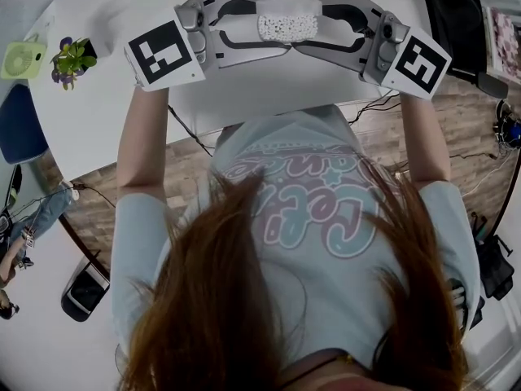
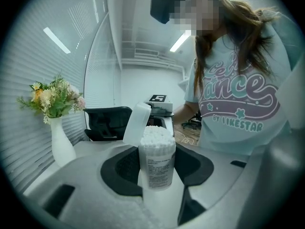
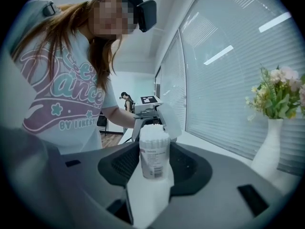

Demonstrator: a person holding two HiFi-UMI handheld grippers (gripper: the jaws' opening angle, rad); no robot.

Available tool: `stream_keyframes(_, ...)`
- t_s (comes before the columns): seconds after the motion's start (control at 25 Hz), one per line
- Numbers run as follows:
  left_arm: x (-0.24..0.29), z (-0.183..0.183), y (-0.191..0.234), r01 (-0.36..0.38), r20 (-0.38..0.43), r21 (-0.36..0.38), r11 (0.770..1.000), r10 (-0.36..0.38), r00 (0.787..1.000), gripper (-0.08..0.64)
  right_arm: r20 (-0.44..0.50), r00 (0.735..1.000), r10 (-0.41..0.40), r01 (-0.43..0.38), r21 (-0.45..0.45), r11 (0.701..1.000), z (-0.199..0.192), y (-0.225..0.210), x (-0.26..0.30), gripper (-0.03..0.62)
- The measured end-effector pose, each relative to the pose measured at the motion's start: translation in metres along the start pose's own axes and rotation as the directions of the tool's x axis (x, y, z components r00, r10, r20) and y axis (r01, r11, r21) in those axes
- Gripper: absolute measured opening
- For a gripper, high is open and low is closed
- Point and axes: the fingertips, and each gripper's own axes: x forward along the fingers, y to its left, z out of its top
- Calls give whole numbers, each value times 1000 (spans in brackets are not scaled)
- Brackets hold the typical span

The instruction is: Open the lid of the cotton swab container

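A clear cotton swab container [image 1: 287,28], packed with white swabs, stands on the white table [image 1: 98,112] between my two grippers, which face each other. Its white lid [image 1: 289,6] is flipped up and leans away from the person. In the left gripper view the container [image 2: 157,159] sits between the dark pads, with the lid [image 2: 137,123] tilted back on the left. In the right gripper view the container [image 3: 154,154] fills the gap and the lid [image 3: 170,120] leans to the right. The left gripper [image 1: 275,26] and the right gripper [image 1: 308,24] each close against its sides.
A white vase of flowers [image 1: 72,59] stands on the table's left part, with a small green fan [image 1: 23,59] beyond it. The table's curved edge runs just in front of the person. A black chair [image 2: 107,123] stands behind the table, and cables lie on the wooden floor.
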Motion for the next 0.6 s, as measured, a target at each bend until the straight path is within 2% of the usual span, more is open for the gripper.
stream_keyframes(0.28,-2,-34,7,7,-37,4,1000,-7,999,186,-39,999,-8,9,25,1000,-29,-9,17,198)
stream_keyframes(0.6,7,-64,13,-1,-117,4,1000,1,993,186,-102,995,-14,17,31,999,-57,-15,23,196)
